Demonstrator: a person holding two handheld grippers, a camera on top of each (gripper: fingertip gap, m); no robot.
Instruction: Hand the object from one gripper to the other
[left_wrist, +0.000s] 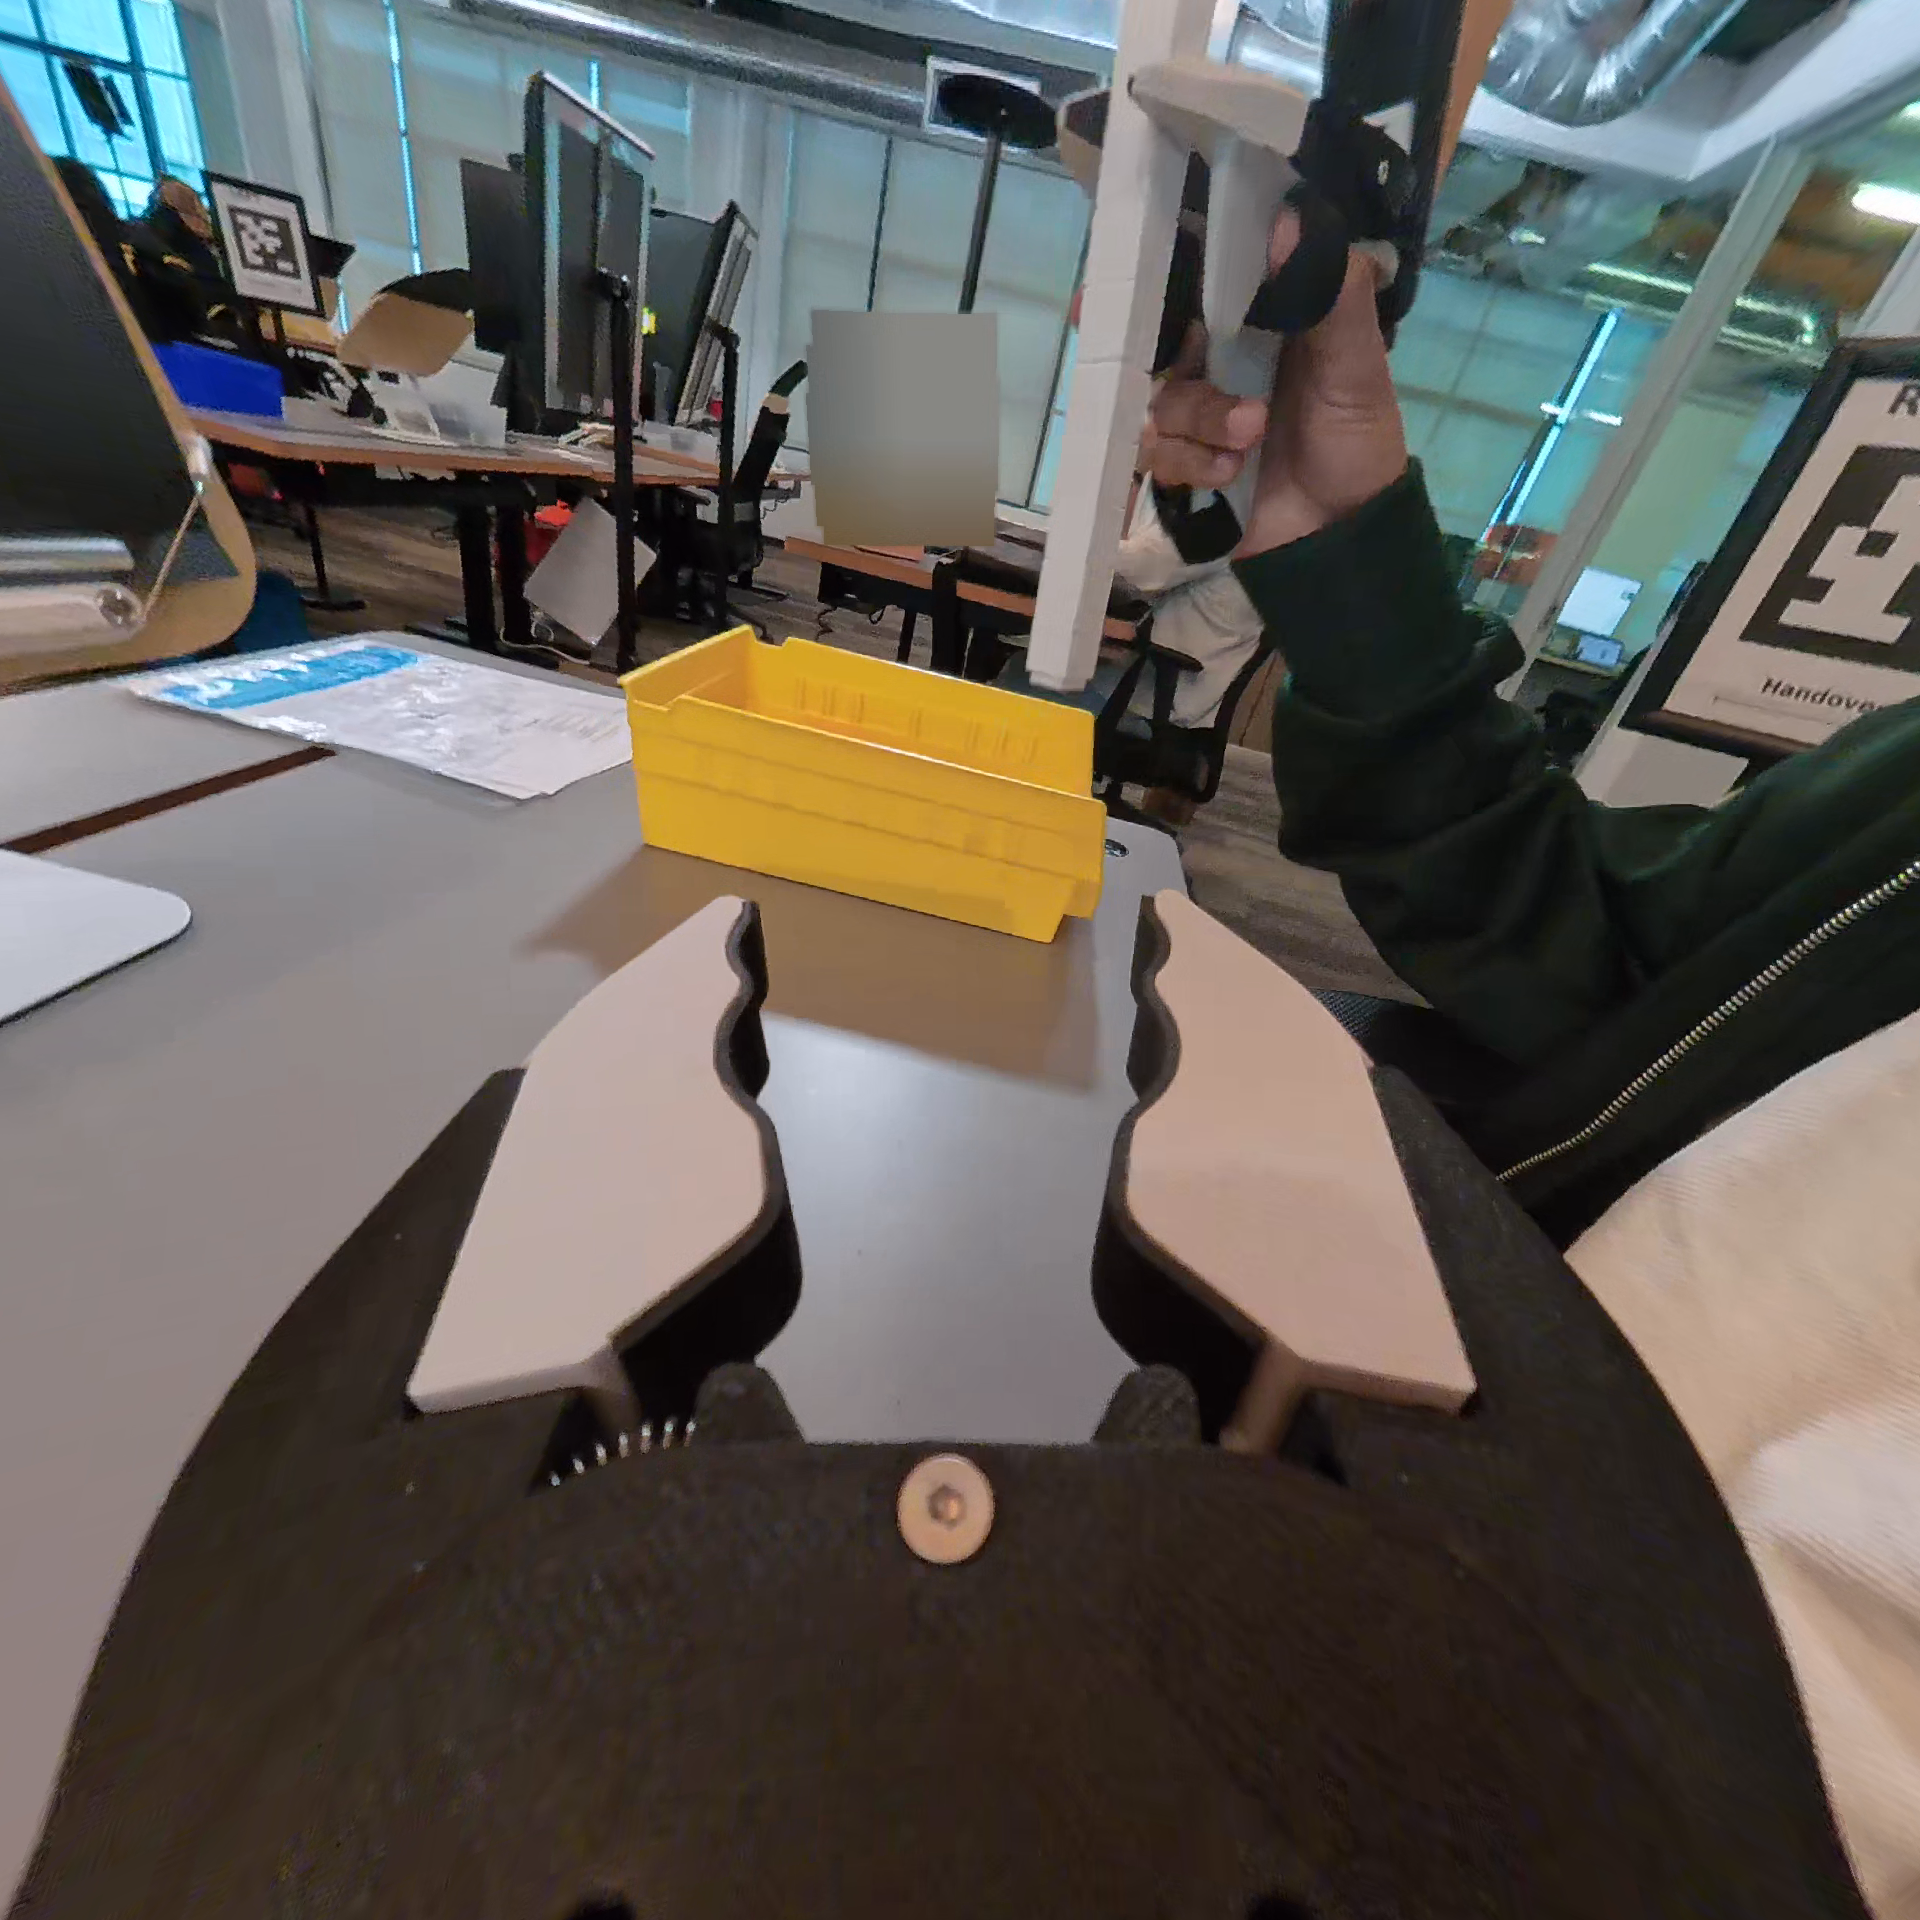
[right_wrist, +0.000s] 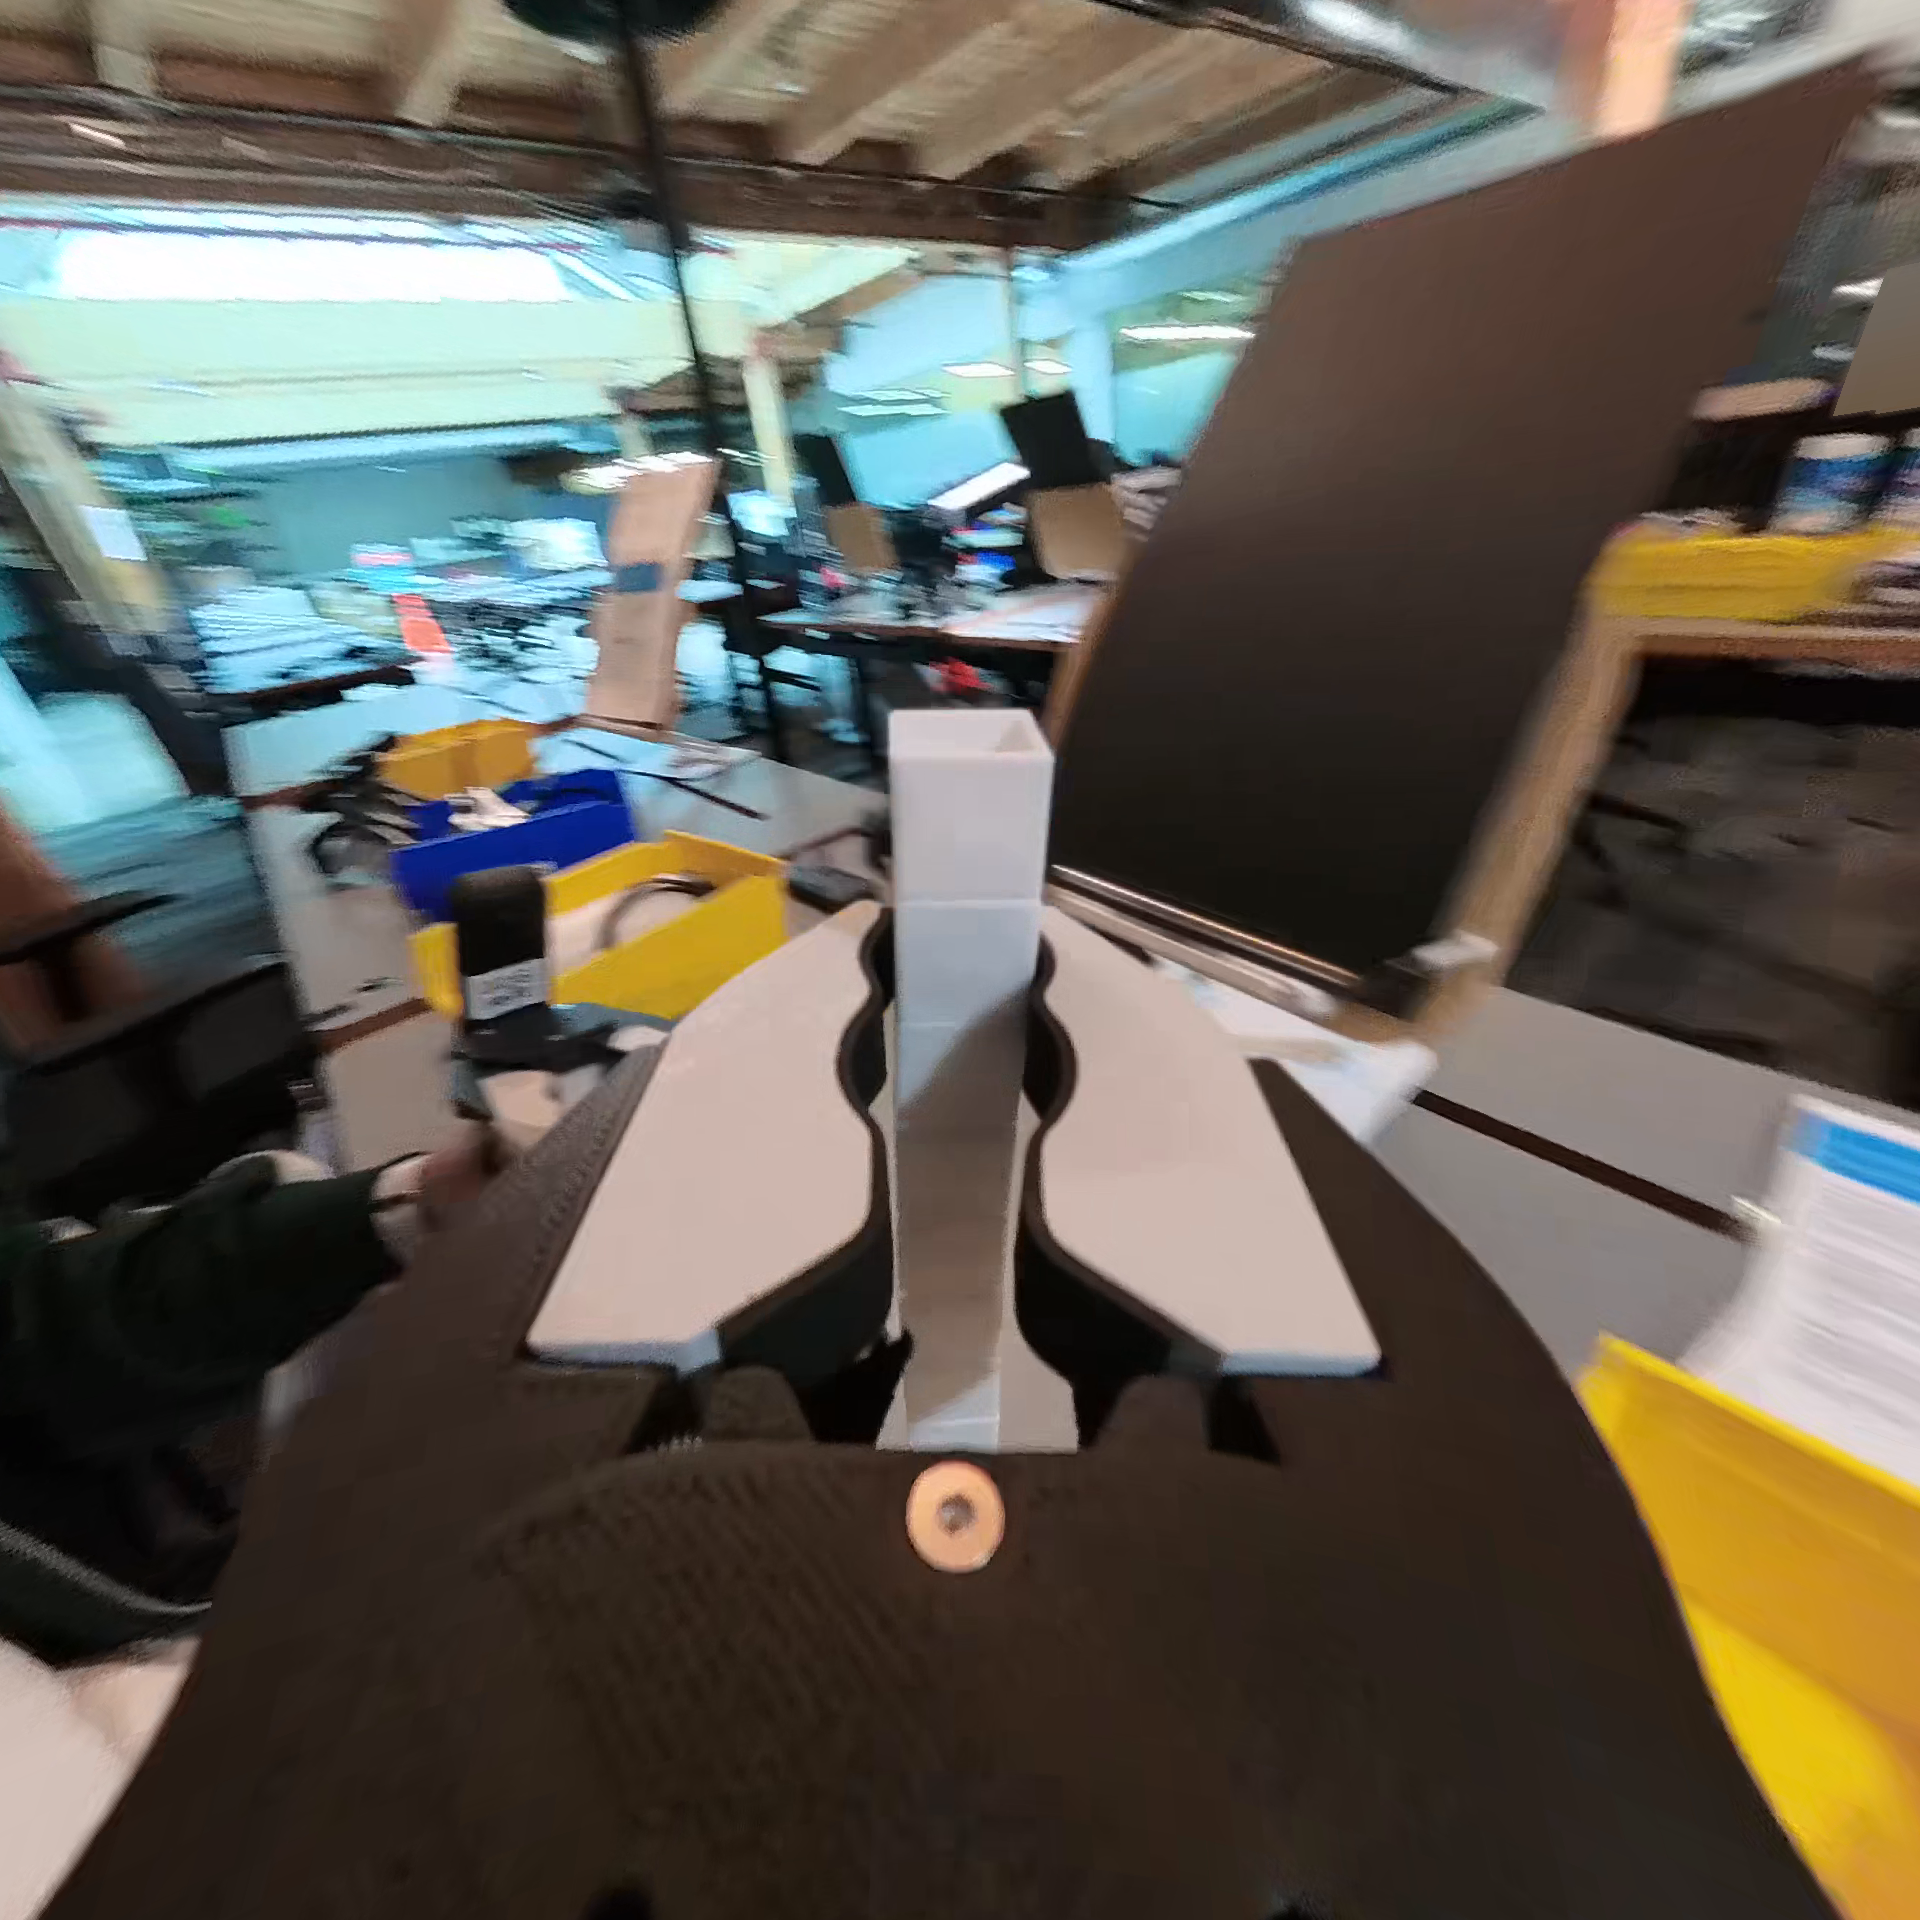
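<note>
1. My right tongs (right_wrist: 961, 966) were pinching the object, a long white square tube (right_wrist: 966, 831) with a hollow end. Both fingers pressed its sides and the tube ran forward out past the fingertips.

2. In the left wrist view the same tube (left_wrist: 1091, 436) stood high in the air, near upright, carried in the right unit by my right hand (left_wrist: 1309, 416). It was well clear of the bench (left_wrist: 312, 987).

3. My left tongs (left_wrist: 951, 914) were spread wide with nothing between the fingers. They sat low over the bench, pointed toward a yellow bin (left_wrist: 862, 790), which showed no contents from this angle.

4. The tube and the left tongs were well apart; no contact between them was visible.

5. Assessment: the pick-up stage appeared done, since one unit held the tube securely. The transfer itself was not yet made.

6. Outstanding, in my judgement: bring the tube and the spread left tongs together, close the left on a free length of tube, then release the right.

7. The right wrist view was blurred, so fine grip detail could not be confirmed.
</note>
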